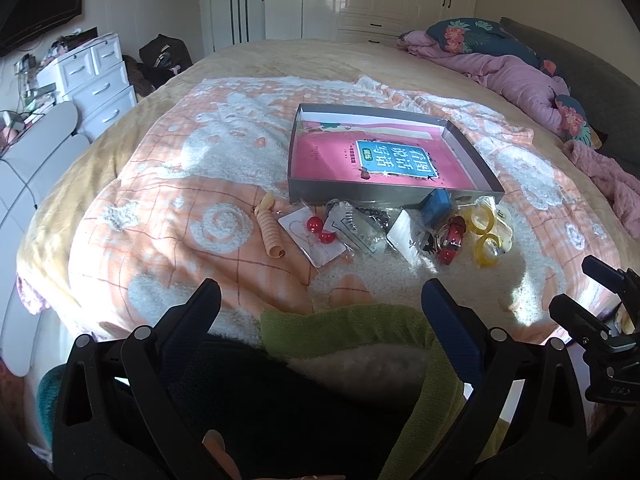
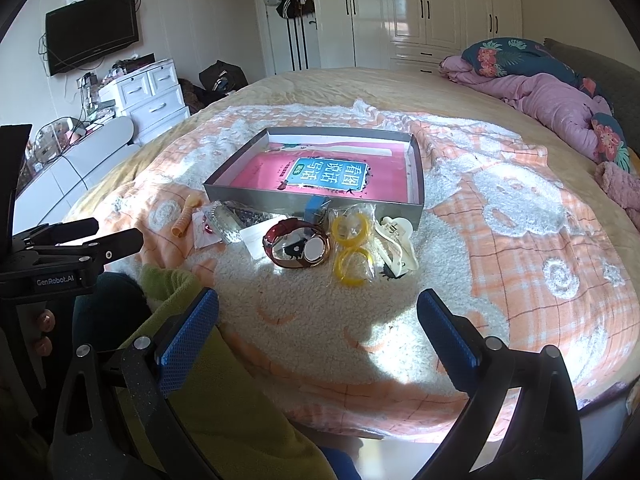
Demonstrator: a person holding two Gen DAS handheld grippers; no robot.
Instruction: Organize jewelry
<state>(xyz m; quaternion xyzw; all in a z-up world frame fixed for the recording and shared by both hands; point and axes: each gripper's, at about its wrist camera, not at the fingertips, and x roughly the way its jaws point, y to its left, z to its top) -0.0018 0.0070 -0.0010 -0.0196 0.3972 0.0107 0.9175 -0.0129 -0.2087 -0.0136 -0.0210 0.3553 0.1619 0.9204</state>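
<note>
A grey shallow box [image 1: 360, 193] [image 2: 280, 199] with a pink book inside lies on the bed. In front of it lies a heap of jewelry: a card with red ball earrings [image 1: 316, 228], a beige spiral hair tie [image 1: 271, 234] [image 2: 182, 222], a red-strap watch [image 1: 451, 240] [image 2: 298, 246], two yellow bangles [image 1: 482, 232] [image 2: 352, 246], a white hair claw [image 2: 396, 240] and a blue small box [image 1: 436, 204]. My left gripper [image 1: 320, 300] is open and empty, short of the heap. My right gripper [image 2: 318, 312] is open and empty, just before the watch and bangles.
An orange-and-white fleece blanket [image 2: 500, 220] covers the bed. A pink quilt and floral pillows [image 2: 560, 92] lie at the far right. White drawers [image 2: 152, 92] and a wall TV [image 2: 92, 30] stand at the left. A green sleeve [image 2: 192, 320] lies by the near edge.
</note>
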